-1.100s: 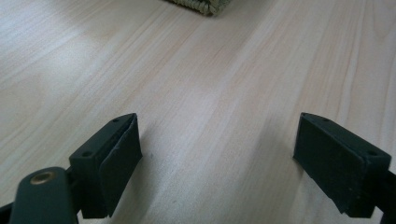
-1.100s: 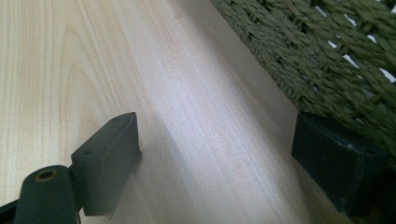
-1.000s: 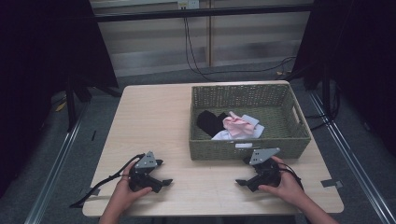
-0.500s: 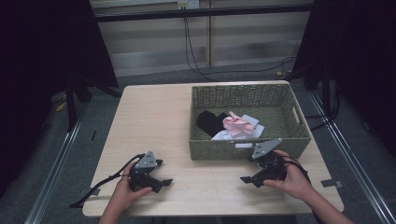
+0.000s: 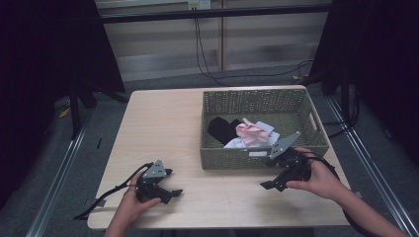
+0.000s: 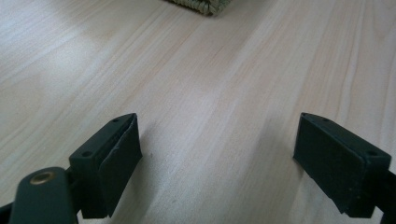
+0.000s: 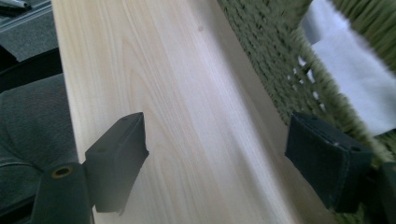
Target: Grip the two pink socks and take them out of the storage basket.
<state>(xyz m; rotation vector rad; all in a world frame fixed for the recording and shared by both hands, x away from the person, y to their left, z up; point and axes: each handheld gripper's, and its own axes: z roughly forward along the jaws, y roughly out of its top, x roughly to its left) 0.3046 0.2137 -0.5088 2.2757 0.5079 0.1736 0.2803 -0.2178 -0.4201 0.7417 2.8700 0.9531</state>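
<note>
The green woven basket (image 5: 301, 106) with pink, white and black cloths (image 5: 247, 133) sits just beside the lifted right gripper (image 5: 271, 183), whose empty jaws have just been closing a little. The left gripper (image 5: 170, 190) rests wide apart on the pale wooden table (image 5: 163, 123), well away from the basket.

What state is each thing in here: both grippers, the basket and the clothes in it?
Left gripper: open, nothing between its jaws, low over the table.
Right gripper: open, holding nothing, raised beside the basket's near wall; its jaws have just been closing a little.
Basket: upright on the table, no lid.
Clothes: a loose black, pink and white heap inside the basket.
</note>
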